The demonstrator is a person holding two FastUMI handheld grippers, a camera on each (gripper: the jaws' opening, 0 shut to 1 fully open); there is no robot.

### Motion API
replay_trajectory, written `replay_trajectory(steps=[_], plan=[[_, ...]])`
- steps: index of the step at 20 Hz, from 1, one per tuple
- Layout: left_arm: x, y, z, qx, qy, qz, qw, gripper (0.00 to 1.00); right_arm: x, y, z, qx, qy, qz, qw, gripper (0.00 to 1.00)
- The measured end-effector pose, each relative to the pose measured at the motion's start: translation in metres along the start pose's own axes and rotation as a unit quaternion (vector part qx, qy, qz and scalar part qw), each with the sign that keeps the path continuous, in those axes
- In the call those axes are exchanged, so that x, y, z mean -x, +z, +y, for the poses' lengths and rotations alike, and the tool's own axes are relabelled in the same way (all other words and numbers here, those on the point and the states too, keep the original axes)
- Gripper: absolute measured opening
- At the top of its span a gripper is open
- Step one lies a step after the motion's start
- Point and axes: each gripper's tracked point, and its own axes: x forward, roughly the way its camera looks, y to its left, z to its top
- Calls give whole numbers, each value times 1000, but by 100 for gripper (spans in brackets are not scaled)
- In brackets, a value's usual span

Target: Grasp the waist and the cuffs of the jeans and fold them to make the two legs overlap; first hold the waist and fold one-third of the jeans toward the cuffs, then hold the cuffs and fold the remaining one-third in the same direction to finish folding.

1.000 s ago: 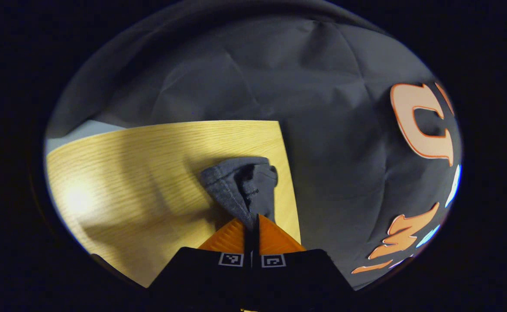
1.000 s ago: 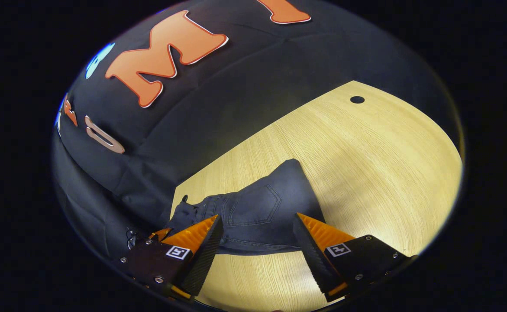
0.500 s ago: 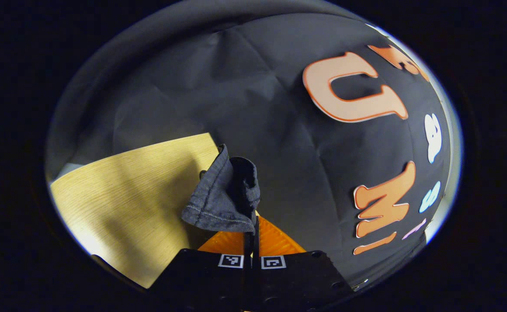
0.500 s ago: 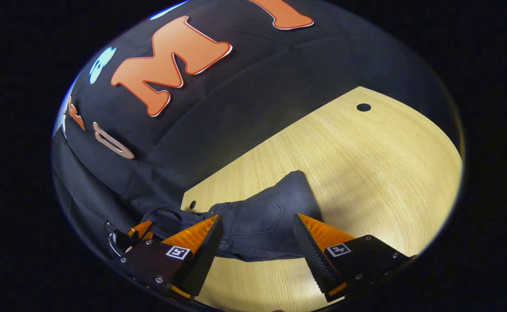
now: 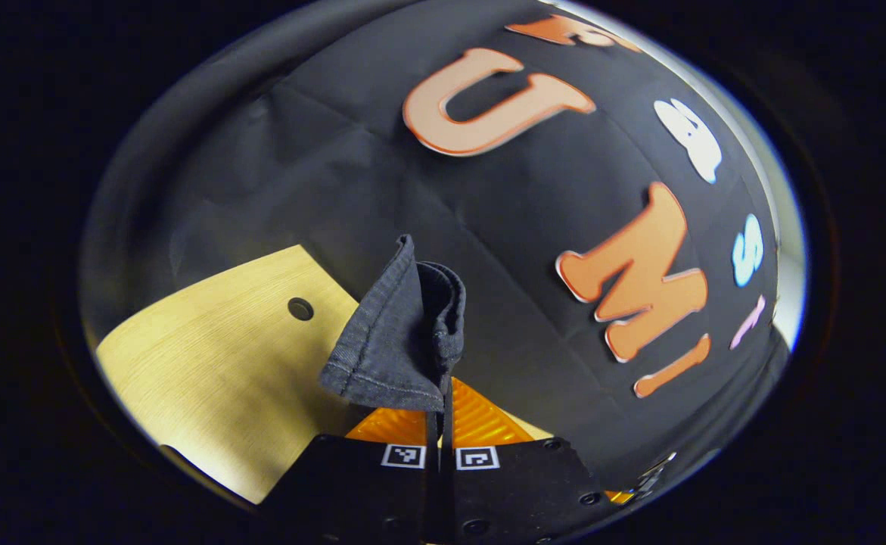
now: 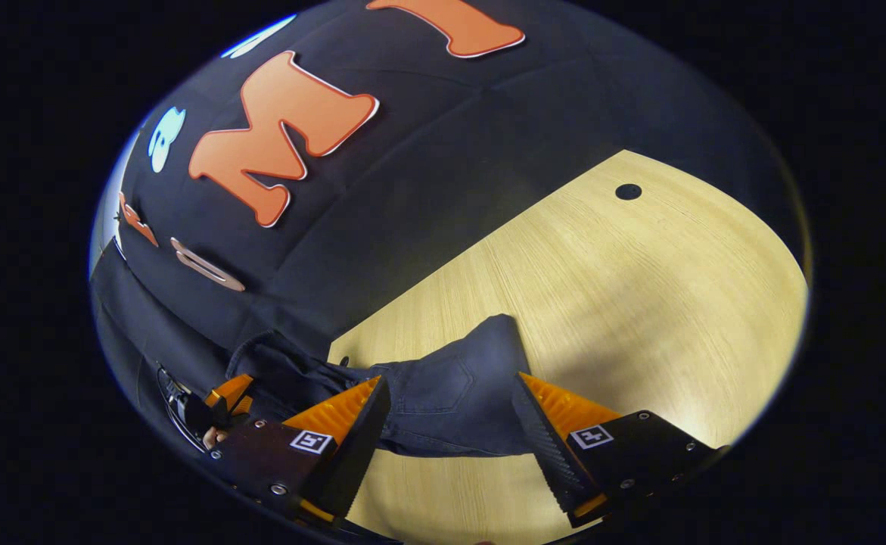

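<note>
The dark grey jeans [image 6: 443, 393] lie on the wooden table, back pocket up, in the right gripper view. My right gripper [image 6: 450, 382] hovers just over them, open, its orange fingers [image 6: 337, 412] standing either side of the pocket area without touching. At that view's lower left, the other gripper [image 6: 223, 397] holds the raised end of the jeans. In the left gripper view, my left gripper [image 5: 441, 393] is shut on a bunched fold of the denim [image 5: 401, 333], which stands up above the fingertips, lifted off the table.
The light wooden table [image 6: 624, 288] has a round cable hole [image 6: 628, 191] near its far edge and another hole [image 5: 300, 308] in the left gripper view. The booth's black cloth wall stands right behind the table edge. Bare tabletop stretches to the right of the jeans.
My left gripper has lifted its pinched denim off the table and swung, so the wall now fills more of its view. The jeans' held end has risen and bunched leftward. My right gripper stayed open.
</note>
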Motion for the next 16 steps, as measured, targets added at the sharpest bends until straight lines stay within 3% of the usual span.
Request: replay_trajectory(steps=[4,8,13,16], plan=[[-20,-52,-72,-50,-23,35,998,1,14,11,-31,-3,0,6,1000,98],[-45,-127,-113,-112,-30,94,989,1,25,20,-64,-8,-9,6,1000,98],[-65,-222,-116,-204,0,170,964,0,32,24,-92,-16,-19,10,1000,98],[-66,-252,-107,-251,22,195,948,1,35,25,-102,-8,-24,8,1000,98]])
